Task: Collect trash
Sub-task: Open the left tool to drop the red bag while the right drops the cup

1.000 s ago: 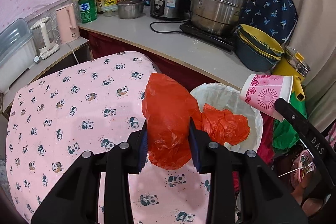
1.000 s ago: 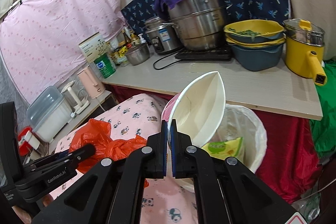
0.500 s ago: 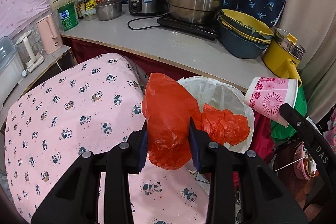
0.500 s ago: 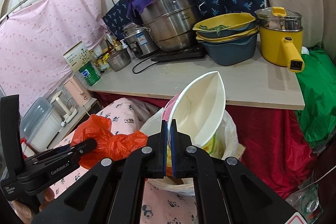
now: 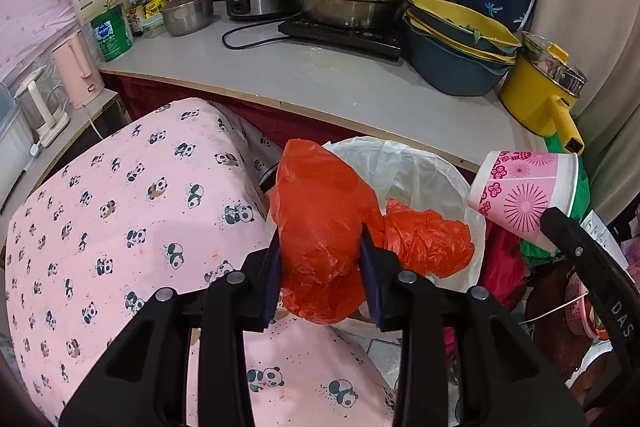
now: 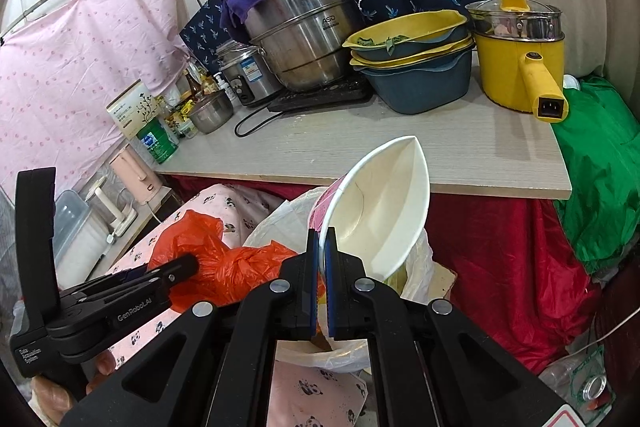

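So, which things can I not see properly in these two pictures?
- Bin contents: in the left wrist view, the red bag held by the left claw hides them.
- Bin base: in the right wrist view, the right claw and the cup cover it.
- Bottle labels: too small in both views.
- The hand on the left claw: cut off by the right wrist view's edge.

Colours beside the black grippers

Orange bag (image 5: 320,227), pink flowered cup (image 5: 524,191) white inside, pink panda-print cloth (image 5: 132,211), white bin liner (image 5: 416,175).
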Demonstrator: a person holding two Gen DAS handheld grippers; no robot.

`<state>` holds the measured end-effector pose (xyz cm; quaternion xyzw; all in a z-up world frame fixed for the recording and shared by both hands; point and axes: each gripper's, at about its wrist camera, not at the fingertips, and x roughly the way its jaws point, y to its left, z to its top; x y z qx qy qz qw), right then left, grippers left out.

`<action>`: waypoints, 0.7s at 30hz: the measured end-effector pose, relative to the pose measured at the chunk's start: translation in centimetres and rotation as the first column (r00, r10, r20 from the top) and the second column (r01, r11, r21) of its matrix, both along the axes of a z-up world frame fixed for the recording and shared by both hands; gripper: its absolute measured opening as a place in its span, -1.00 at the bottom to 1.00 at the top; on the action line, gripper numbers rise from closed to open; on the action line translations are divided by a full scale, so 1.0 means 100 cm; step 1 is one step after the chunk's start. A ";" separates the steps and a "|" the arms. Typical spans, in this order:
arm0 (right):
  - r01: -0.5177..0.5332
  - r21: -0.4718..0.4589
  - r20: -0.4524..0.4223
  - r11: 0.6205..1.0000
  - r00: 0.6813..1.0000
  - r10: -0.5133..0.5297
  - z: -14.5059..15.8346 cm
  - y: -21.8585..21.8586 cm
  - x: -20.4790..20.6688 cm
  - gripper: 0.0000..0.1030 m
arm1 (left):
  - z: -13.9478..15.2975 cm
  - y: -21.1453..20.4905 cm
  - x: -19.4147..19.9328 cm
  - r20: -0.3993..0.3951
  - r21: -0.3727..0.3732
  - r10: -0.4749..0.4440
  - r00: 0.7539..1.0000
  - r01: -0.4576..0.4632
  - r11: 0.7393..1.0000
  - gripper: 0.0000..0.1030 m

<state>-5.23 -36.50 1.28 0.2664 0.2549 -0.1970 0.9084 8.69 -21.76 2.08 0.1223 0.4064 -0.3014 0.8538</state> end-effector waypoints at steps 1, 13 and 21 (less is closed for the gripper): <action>-0.001 0.001 -0.001 1.000 1.000 0.001 -0.001 0.000 0.001 -0.93 | 0.000 -0.001 0.001 0.002 -0.003 0.003 1.000 -0.003 1.000 -0.30; -0.038 0.006 -0.017 0.999 0.999 0.038 -0.006 0.006 0.018 -0.93 | -0.002 0.009 0.015 0.014 -0.022 0.062 0.998 -0.061 0.998 -0.03; -0.102 0.010 -0.039 0.995 0.994 0.102 -0.008 0.021 0.046 -0.89 | -0.005 0.031 0.024 -0.005 -0.036 0.109 0.994 -0.109 0.993 0.11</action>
